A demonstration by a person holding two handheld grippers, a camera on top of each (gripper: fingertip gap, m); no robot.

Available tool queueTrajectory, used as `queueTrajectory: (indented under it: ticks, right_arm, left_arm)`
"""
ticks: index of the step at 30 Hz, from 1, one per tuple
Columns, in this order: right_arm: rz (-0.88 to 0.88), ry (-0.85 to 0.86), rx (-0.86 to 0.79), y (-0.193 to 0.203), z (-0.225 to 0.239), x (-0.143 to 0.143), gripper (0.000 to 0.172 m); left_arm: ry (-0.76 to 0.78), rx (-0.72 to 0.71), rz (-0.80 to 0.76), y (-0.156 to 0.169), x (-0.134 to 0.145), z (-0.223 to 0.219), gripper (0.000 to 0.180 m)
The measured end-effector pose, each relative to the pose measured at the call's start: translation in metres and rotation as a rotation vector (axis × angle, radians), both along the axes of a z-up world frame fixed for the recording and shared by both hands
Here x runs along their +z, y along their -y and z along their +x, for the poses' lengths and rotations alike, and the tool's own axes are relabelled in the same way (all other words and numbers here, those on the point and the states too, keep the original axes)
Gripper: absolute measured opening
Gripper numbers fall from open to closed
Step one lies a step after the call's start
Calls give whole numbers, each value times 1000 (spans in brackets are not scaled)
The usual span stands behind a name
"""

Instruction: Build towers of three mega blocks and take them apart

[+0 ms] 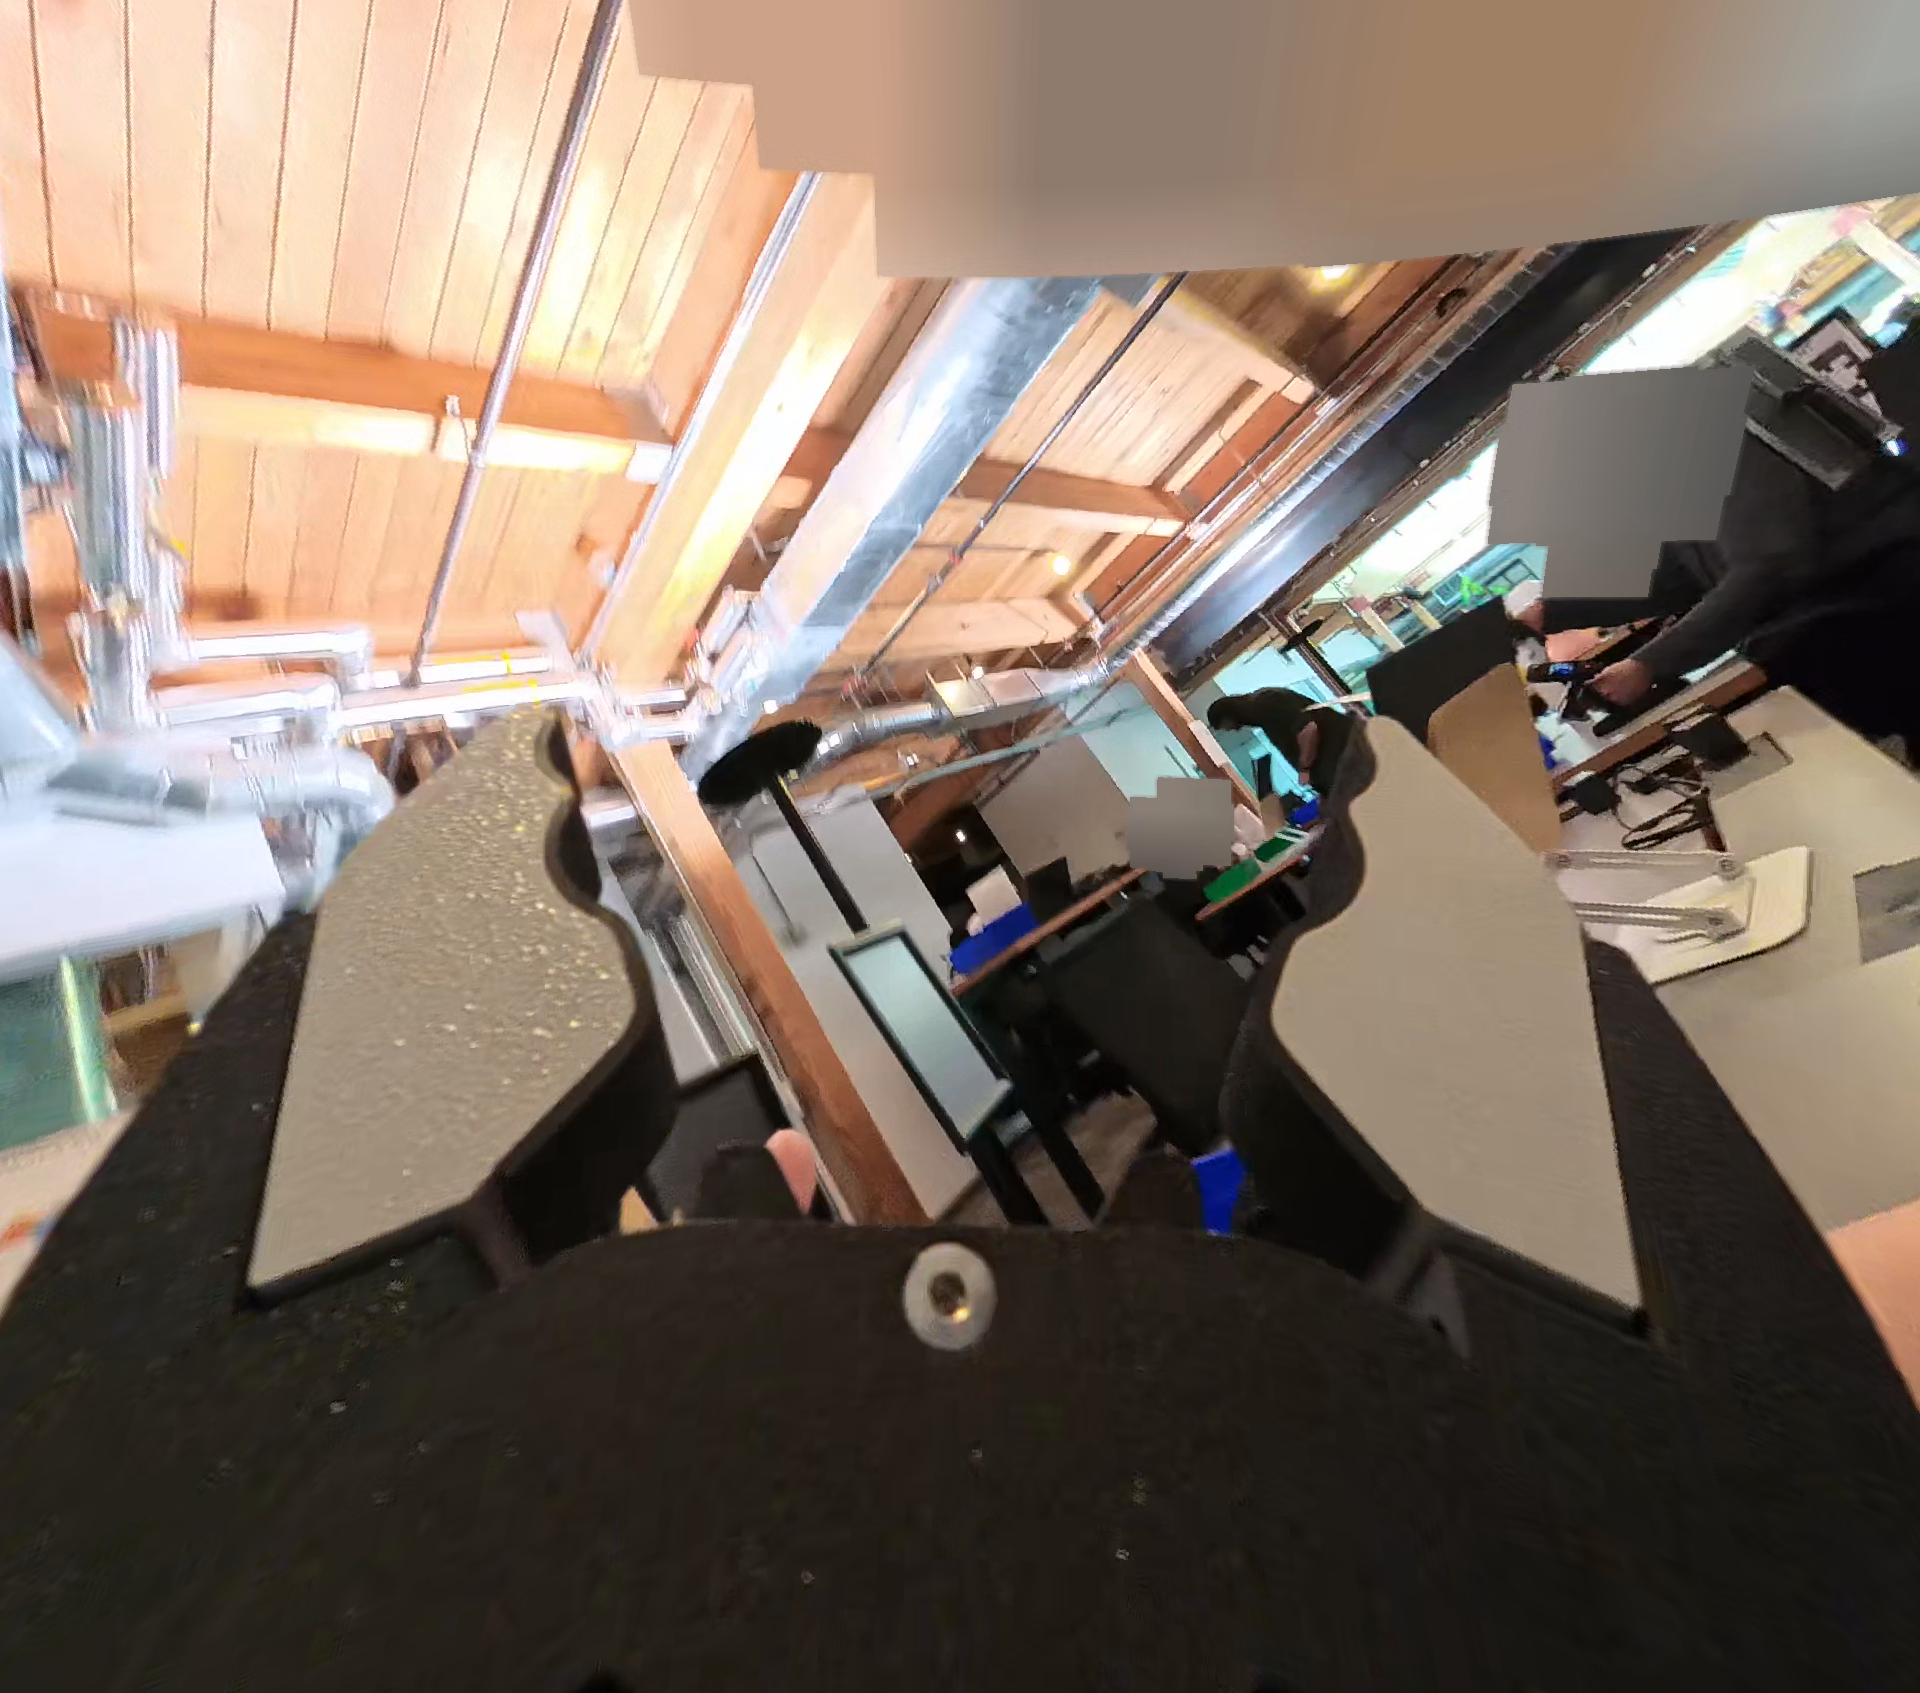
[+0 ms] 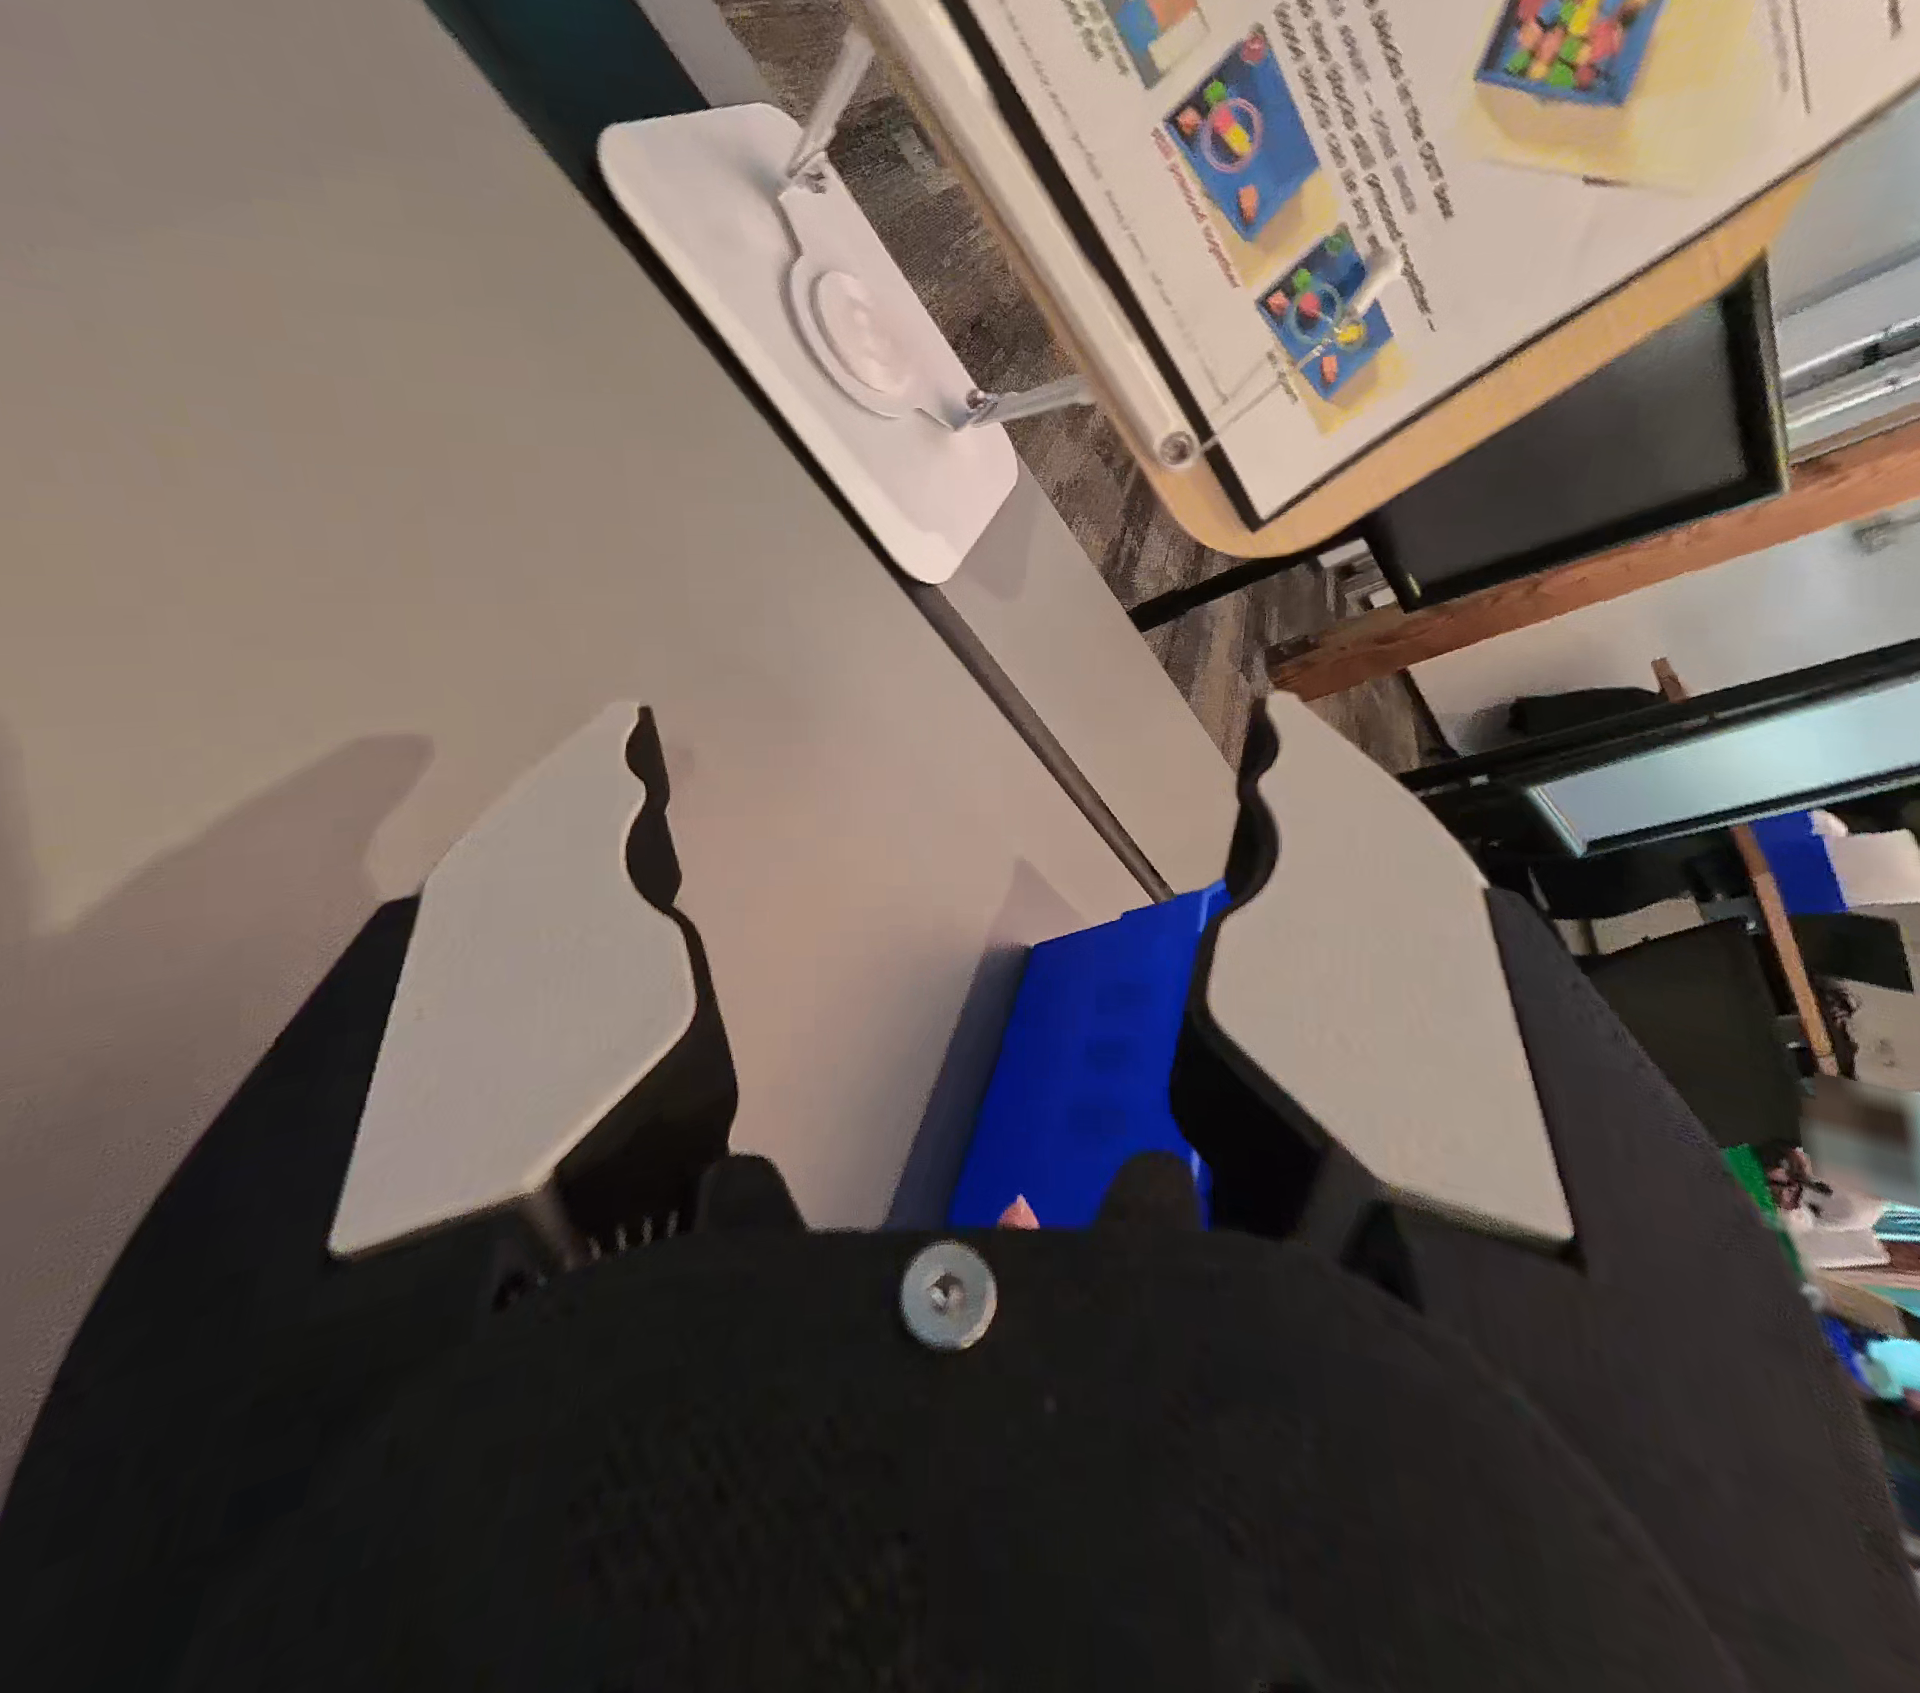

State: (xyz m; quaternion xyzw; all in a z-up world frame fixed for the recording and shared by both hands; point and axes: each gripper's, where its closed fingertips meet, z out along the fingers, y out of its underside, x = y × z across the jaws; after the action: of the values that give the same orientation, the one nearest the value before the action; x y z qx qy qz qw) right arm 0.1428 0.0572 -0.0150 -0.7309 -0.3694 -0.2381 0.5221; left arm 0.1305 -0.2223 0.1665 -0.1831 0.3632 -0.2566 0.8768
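Right wrist view, one blue bin (image 2: 1081, 1072), one white stand (image 2: 800, 334)

Planked wood ceiling (image 1: 312, 137), shiny metal duct (image 1: 894, 438), matt grey surface (image 2: 312, 396), glossy blue plastic bin (image 2: 1091, 1051), rough black tool (image 2: 951, 802) body at 6 o'clock.

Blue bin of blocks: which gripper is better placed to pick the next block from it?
Probably the right gripper: it hangs open over the grey table, with the blue bin just beneath its fingers. The left gripper, also open, points up at the wooden ceiling.
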Motion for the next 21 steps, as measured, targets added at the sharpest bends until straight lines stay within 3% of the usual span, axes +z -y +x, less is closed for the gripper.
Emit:
queueTrajectory:
  ticks: [2,9,21]
  right_arm:
    - [-8,31,15,4,-11,-6,107]
    - [-23,120,29,13,-30,-20,107]
    - [-17,120,47,16,-35,-16,108]
  left_arm:
    - [1,1,65,10,-4,2,128]
    - [-31,-1,11,-6,-10,6,129]
    - [-85,51,1,-18,-19,16,128]
